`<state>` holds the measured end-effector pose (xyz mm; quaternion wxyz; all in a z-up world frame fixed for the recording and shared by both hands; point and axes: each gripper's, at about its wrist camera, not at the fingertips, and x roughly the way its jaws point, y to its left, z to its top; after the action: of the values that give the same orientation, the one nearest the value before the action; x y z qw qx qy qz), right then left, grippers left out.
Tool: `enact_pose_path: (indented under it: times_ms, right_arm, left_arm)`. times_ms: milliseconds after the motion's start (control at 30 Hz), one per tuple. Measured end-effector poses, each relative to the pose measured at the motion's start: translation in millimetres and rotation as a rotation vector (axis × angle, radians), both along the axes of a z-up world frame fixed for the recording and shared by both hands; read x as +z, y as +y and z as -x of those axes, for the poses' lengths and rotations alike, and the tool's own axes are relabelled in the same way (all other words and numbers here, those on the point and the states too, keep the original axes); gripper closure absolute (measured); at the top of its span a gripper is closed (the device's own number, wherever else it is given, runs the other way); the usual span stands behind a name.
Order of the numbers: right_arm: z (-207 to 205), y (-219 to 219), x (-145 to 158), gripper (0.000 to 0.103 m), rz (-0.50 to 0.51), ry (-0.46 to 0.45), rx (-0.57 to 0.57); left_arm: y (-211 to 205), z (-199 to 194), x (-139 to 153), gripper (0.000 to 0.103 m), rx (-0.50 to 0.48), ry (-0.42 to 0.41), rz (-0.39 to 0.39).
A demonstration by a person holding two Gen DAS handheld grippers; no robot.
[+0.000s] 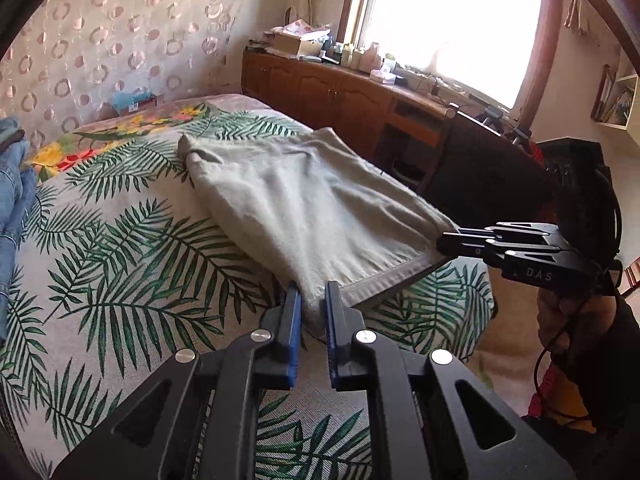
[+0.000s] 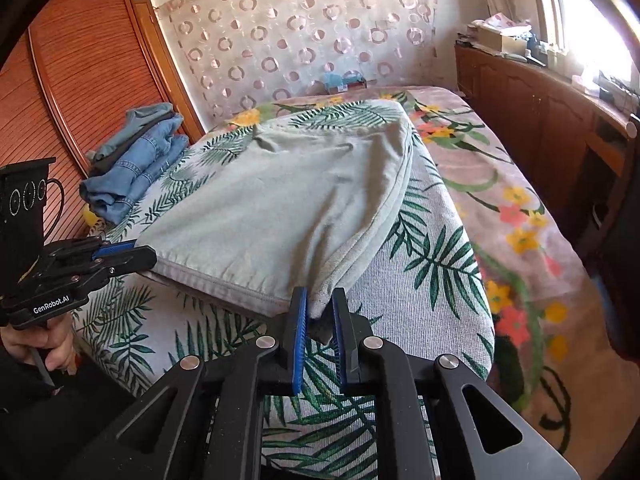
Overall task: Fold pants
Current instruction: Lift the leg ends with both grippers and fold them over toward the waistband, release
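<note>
Pale grey-green pants (image 1: 304, 200) lie folded lengthwise on the palm-leaf bed cover (image 1: 120, 264), with the near hem lifted a little. My left gripper (image 1: 313, 292) is shut on the hem's left corner. My right gripper (image 2: 320, 300) is shut on the hem's right corner. Each gripper shows in the other's view: the right gripper (image 1: 444, 242) at the right, the left gripper (image 2: 148, 258) at the left. The pants (image 2: 280, 208) stretch away toward the headboard.
A stack of folded blue jeans (image 2: 136, 164) sits at the bed's left side, also in the left wrist view (image 1: 12, 184). A wooden cabinet (image 1: 340, 96) with clutter runs under the window. A wardrobe (image 2: 80, 72) stands left. The bed's edge (image 2: 480, 320) drops to a floral sheet on the right.
</note>
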<state>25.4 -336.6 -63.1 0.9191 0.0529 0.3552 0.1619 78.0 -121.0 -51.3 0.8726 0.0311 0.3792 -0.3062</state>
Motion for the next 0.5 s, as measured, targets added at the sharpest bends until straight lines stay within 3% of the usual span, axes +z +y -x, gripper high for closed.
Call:
enact_pose_path:
  times_ms: [500]
  right_arm:
    - [30,2,36,0.092,0.005,-0.099,0.018]
  left_arm:
    - [5,24,45,0.092,-0.019,-0.087,0.041]
